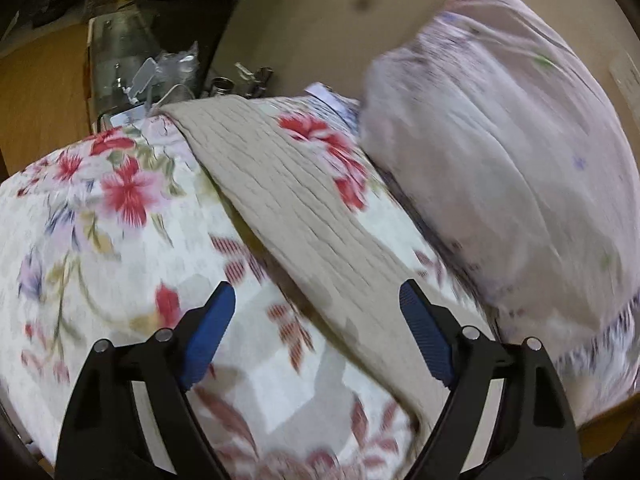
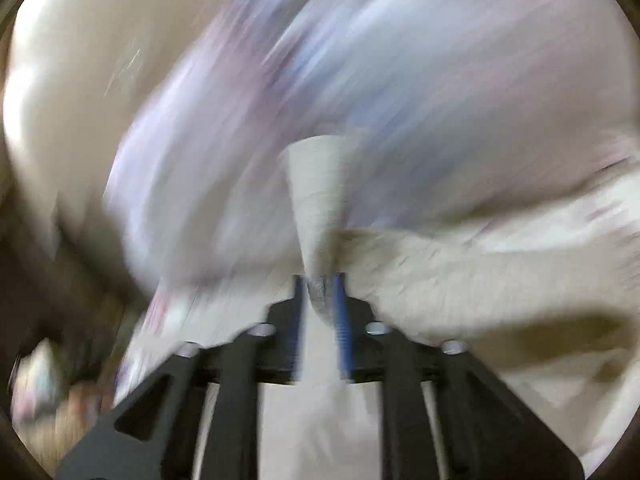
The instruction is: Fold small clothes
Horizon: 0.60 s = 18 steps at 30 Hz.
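A beige ribbed small garment (image 1: 288, 208) lies in a long diagonal strip across a floral quilted bed cover (image 1: 100, 248) in the left wrist view. My left gripper (image 1: 316, 300) is open and empty, its blue pads apart just above the strip's near part. In the right wrist view, my right gripper (image 2: 318, 292) is shut on a pinched end of the beige garment (image 2: 320, 200), which sticks up between the pads. That view is heavily blurred.
A pale pink flowered pillow (image 1: 500, 140) lies at the right, against the cover. A beige headboard (image 1: 320, 12) stands behind. Clutter of clear plastic and metal bits (image 1: 168, 72) sits at the back left beside a wooden surface (image 1: 40, 100).
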{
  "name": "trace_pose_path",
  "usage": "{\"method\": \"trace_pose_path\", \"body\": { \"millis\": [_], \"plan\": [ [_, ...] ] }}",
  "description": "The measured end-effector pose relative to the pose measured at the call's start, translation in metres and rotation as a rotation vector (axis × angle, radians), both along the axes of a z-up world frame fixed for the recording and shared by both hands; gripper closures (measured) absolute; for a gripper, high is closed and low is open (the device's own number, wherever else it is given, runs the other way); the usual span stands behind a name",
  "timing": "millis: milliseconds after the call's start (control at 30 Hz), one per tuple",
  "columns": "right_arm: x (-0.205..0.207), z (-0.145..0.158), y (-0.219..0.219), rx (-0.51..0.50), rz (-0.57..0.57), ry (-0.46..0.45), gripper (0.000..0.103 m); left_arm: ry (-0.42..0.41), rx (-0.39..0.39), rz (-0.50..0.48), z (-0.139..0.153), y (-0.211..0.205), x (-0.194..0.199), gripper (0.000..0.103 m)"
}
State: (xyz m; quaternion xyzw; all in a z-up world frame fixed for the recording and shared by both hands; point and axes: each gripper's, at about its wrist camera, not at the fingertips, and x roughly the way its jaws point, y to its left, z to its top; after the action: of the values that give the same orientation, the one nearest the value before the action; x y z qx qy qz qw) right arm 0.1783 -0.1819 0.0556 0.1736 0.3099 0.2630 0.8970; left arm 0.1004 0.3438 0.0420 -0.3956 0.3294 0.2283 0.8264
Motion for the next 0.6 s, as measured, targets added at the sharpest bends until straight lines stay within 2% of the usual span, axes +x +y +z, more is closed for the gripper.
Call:
{"method": "trace_pose_path", "body": {
  "millis": [33, 100, 133, 167, 200, 300, 433, 500, 533, 600],
  "plan": [
    [-0.002, -0.017, 0.039, -0.027, 0.105, 0.084, 0.039, 0.004, -0.007, 0.015, -0.003, 0.01, 0.003, 0.02],
    [-0.018, -0.032, 0.072, -0.027, 0.195, 0.136, 0.038, 0.013, -0.024, 0.034, -0.009, 0.023, 0.007, 0.02],
    [-0.028, -0.035, 0.077, -0.036, 0.208, 0.135, 0.03, 0.015, -0.038, 0.038, -0.012, 0.031, 0.009, 0.021],
    [-0.032, -0.035, 0.075, -0.055, 0.196, 0.13, 0.021, 0.018, -0.054, 0.044, -0.015, 0.039, 0.013, 0.024],
    [-0.035, -0.034, 0.071, -0.072, 0.173, 0.126, 0.018, 0.024, -0.067, 0.053, -0.019, 0.047, 0.017, 0.027],
    [-0.035, -0.039, 0.035, -0.086, 0.059, 0.164, 0.018, -0.008, -0.108, 0.082, -0.024, 0.068, 0.02, 0.036],
    [-0.042, -0.052, -0.024, -0.029, -0.119, 0.257, 0.017, -0.028, -0.149, 0.128, -0.028, 0.094, 0.027, 0.048],
    [-0.047, -0.057, -0.039, -0.028, -0.162, 0.273, 0.017, -0.059, -0.175, 0.156, -0.027, 0.103, 0.029, 0.052],
    [-0.052, -0.061, -0.041, -0.033, -0.169, 0.273, 0.017, -0.06, -0.175, 0.167, -0.026, 0.108, 0.03, 0.059],
    [-0.055, -0.063, -0.042, -0.047, -0.166, 0.274, 0.017, -0.055, -0.176, 0.184, -0.024, 0.115, 0.035, 0.096]
  ]
}}
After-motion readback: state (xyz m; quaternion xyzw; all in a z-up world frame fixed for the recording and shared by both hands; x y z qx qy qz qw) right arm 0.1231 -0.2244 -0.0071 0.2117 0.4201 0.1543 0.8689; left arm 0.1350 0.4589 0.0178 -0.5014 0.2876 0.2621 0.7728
